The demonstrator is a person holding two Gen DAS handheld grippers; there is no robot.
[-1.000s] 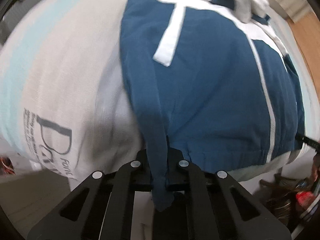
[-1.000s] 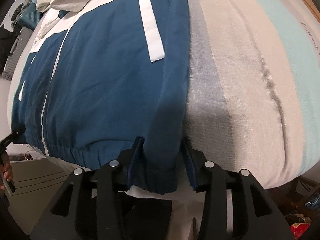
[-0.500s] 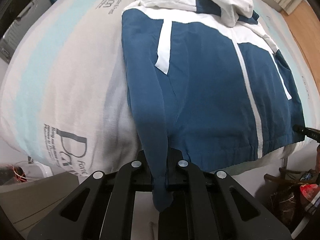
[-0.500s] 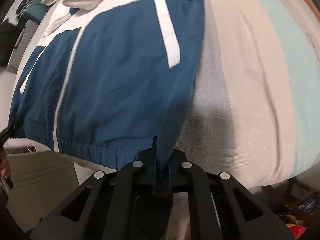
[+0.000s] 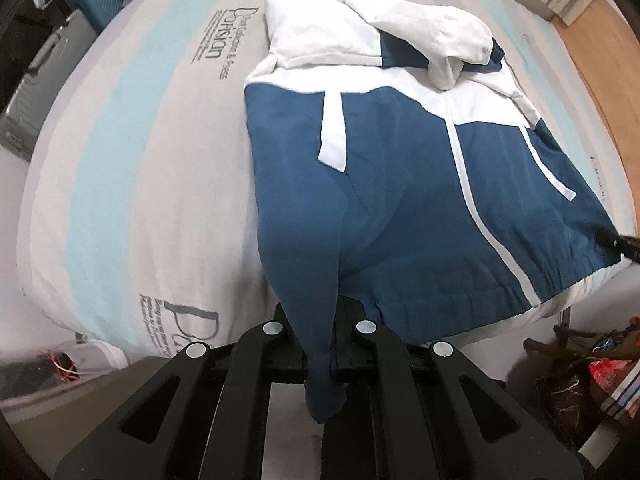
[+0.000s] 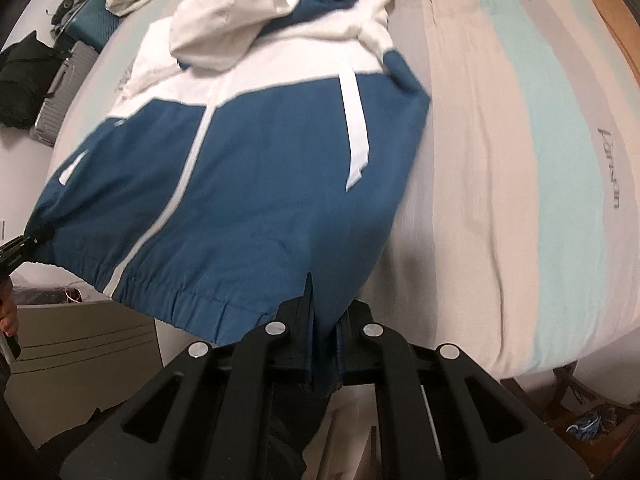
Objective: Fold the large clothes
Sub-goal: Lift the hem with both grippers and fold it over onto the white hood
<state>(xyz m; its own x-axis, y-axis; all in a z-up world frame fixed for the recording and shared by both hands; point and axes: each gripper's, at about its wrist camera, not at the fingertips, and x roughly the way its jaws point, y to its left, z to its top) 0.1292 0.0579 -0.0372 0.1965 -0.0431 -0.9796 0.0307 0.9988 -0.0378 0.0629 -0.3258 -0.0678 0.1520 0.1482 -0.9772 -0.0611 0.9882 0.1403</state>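
While spread on one bed (image 5: 132, 184), one jacket (image 5: 400, 216), left gripper (image 5: 320, 364) and right gripper (image 6: 324, 360) each clamping its hem

"parisian" in grey print on the striped bedsheet (image 5: 132, 128)

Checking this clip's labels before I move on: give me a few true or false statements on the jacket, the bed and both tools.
1. The left tool is shut on blue jacket fabric. True.
2. The right tool stands open and empty. False: it is shut on the jacket's hem corner.
3. The jacket lies on a striped bed cover. True.
4. The jacket's hood is red. False: it is white.
5. A suitcase stands beside the bed. True.
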